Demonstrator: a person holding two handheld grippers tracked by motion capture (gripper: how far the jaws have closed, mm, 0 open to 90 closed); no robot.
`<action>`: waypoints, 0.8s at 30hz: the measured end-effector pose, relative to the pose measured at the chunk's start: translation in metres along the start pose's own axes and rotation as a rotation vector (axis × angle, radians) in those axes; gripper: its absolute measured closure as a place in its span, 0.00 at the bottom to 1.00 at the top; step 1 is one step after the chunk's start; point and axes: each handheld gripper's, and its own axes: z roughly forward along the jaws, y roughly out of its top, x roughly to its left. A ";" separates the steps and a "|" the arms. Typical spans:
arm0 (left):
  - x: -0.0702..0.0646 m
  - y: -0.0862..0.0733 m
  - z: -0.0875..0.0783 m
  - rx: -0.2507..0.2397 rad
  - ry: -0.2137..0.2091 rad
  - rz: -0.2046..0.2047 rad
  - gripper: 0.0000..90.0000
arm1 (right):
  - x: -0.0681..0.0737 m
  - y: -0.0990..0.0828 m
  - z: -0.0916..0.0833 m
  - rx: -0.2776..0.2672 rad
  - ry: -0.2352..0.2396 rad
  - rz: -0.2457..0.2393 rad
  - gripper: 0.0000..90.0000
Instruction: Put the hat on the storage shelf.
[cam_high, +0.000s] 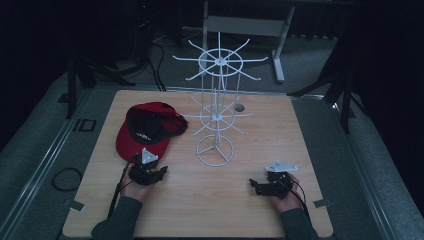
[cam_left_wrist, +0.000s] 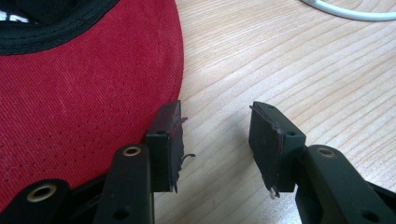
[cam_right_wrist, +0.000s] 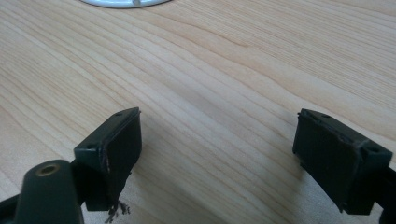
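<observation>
- Plainly, an opening stage: the red cap (cam_high: 145, 131) lies at the table's (cam_high: 300, 150) left, beside the white wire hook stand (cam_high: 217, 107), probably meant for hanging it.
- The left gripper (cam_left_wrist: 217, 140) hovers at the brim's near edge, jaws spread, holding nothing; the right gripper (cam_high: 260, 187) rests near-right, jaws wide.
- Next, likely: the left jaws straddle the brim and pinch.

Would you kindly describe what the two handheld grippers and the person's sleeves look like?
Both the left gripper and right gripper are black, each topped by a grey three-cornered plate and trailing a black cable. Their jaws are blocky, with worn, fraying pads and brass-coloured screw holes. The person's sleeves are dark grey-green.
</observation>
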 end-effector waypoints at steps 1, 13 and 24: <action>0.000 0.000 0.000 0.000 0.000 0.000 0.61 | 0.000 0.000 0.000 0.000 0.000 0.000 0.17; 0.001 0.000 -0.001 0.007 -0.008 0.002 0.63 | 0.000 0.000 0.000 0.000 0.000 0.000 0.17; 0.017 0.006 -0.019 -0.005 -0.027 -0.003 0.89 | 0.000 0.000 0.000 0.000 0.000 0.000 0.17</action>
